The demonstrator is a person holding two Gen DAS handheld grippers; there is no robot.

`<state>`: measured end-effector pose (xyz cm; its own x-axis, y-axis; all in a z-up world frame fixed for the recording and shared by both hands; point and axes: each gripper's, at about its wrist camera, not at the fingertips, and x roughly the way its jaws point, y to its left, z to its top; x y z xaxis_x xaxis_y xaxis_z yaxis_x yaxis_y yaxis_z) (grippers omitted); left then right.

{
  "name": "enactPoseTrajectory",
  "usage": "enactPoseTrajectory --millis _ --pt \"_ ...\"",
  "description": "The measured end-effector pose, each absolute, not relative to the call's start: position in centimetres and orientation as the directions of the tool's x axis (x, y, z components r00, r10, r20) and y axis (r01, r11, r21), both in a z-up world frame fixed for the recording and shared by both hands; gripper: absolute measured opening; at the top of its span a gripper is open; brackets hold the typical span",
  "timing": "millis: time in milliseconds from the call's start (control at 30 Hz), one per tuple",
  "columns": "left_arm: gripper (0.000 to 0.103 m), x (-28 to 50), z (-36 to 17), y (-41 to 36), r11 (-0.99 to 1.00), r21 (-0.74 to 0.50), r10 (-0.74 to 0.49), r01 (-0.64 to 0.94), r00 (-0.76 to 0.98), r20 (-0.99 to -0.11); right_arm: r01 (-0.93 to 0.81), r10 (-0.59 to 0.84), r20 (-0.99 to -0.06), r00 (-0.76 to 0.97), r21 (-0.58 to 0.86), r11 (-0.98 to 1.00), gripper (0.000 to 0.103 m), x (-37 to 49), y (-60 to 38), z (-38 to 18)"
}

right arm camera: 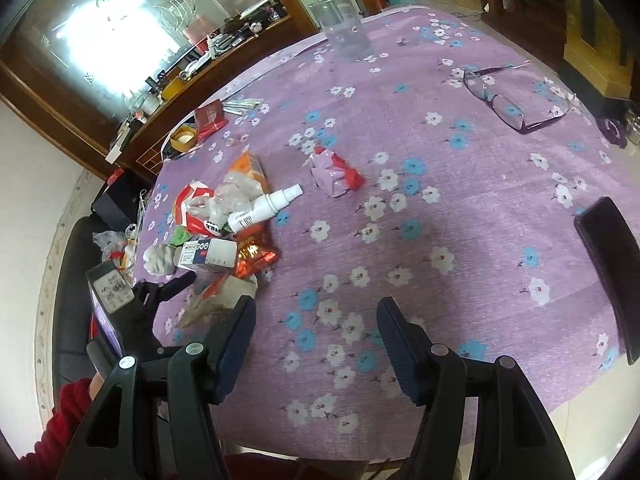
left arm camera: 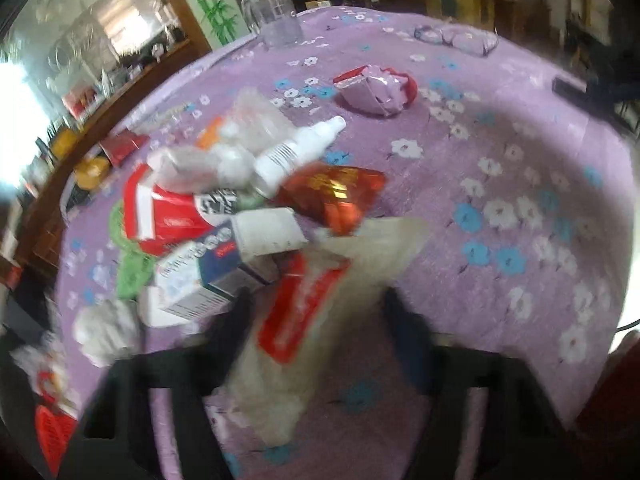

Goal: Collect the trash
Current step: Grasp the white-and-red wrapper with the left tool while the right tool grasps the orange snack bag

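A pile of trash lies on the purple flowered tablecloth (right arm camera: 472,208): a white spray bottle (left arm camera: 296,152) (right arm camera: 264,204), a red foil packet (left arm camera: 336,196) (right arm camera: 254,256), a blue-and-white box (left arm camera: 208,272) (right arm camera: 208,254), red cartons and crumpled tissue. A whitish plastic wrapper with a red packet inside (left arm camera: 320,300) (right arm camera: 218,296) lies between the fingers of my left gripper (left arm camera: 320,312). Blur hides whether the pads press on it. A crumpled pink-and-red wrapper (left arm camera: 376,90) (right arm camera: 334,174) sits alone farther out. My right gripper (right arm camera: 316,320) stands open over bare cloth, right of the pile.
A glass mug (right arm camera: 344,24) stands at the far edge. Purple spectacles (right arm camera: 512,100) lie at the back right, a dark phone (right arm camera: 608,268) at the right edge. A tape roll (right arm camera: 183,136) and a red box (right arm camera: 210,118) sit at the left rim. A red sleeve (right arm camera: 68,420) shows below.
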<state>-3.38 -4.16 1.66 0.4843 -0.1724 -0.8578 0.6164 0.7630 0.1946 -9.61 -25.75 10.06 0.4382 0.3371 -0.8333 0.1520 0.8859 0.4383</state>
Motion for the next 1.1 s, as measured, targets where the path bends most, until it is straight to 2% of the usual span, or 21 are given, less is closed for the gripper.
enactPoseTrajectory --millis 100,133,233,433,800,833,900,933,967,1033,1100 --pt "0.036 -3.9 1.9 -3.8 0.795 0.167 -0.193 0.584 0.503 -0.842 0.142 0.347 -0.832 0.433 0.443 0.885 0.067 -9.0 -25.4 9.9" --pt "0.025 -4.1 2.1 -3.5 0.805 0.160 -0.196 0.572 0.510 -0.838 0.135 0.352 -0.832 0.429 0.444 0.886 0.067 -8.7 -25.1 9.8" --pt "0.023 -4.5 2.8 -1.9 0.852 0.064 -0.240 0.519 0.497 -0.834 0.108 0.371 -0.831 0.413 0.450 0.887 0.067 -7.8 -23.9 9.5" --pt "0.021 -5.8 4.1 1.3 0.892 -0.013 -0.262 0.451 0.494 -0.829 0.048 0.396 -0.844 0.362 0.441 0.896 0.067 -4.5 -20.3 7.8" --pt "0.021 -7.8 5.2 4.9 0.923 -0.010 -0.222 0.384 0.512 -0.830 -0.001 0.421 -0.866 0.270 0.437 0.899 0.067 1.3 -14.8 4.3" --pt "0.022 -7.8 5.2 5.0 0.923 -0.012 -0.223 0.385 0.510 -0.831 -0.001 0.415 -0.870 0.267 0.430 0.903 0.067 1.8 -14.6 4.0" --pt "0.034 -7.7 5.2 5.2 0.924 -0.021 -0.227 0.381 0.504 -0.834 0.004 0.408 -0.875 0.260 0.423 0.906 0.066 2.9 -14.0 3.4" --pt "0.050 -7.8 5.3 5.4 0.927 -0.023 -0.227 0.375 0.510 -0.830 0.003 0.406 -0.878 0.253 0.420 0.907 0.066 3.3 -13.7 3.1" --pt "0.060 -7.8 5.5 5.5 0.930 -0.023 -0.226 0.368 0.520 -0.824 0.001 0.388 -0.889 0.243 0.400 0.917 0.065 3.8 -13.3 2.7" --pt "0.061 -7.8 5.7 5.5 0.928 -0.028 -0.235 0.371 0.526 -0.818 -0.002 0.368 -0.900 0.236 0.378 0.926 0.058 4.3 -12.8 2.2" --pt "0.063 -7.5 5.7 5.4 0.925 -0.020 -0.232 0.378 0.523 -0.820 -0.003 0.355 -0.910 0.215 0.363 0.932 0.041 4.5 -12.5 1.6"
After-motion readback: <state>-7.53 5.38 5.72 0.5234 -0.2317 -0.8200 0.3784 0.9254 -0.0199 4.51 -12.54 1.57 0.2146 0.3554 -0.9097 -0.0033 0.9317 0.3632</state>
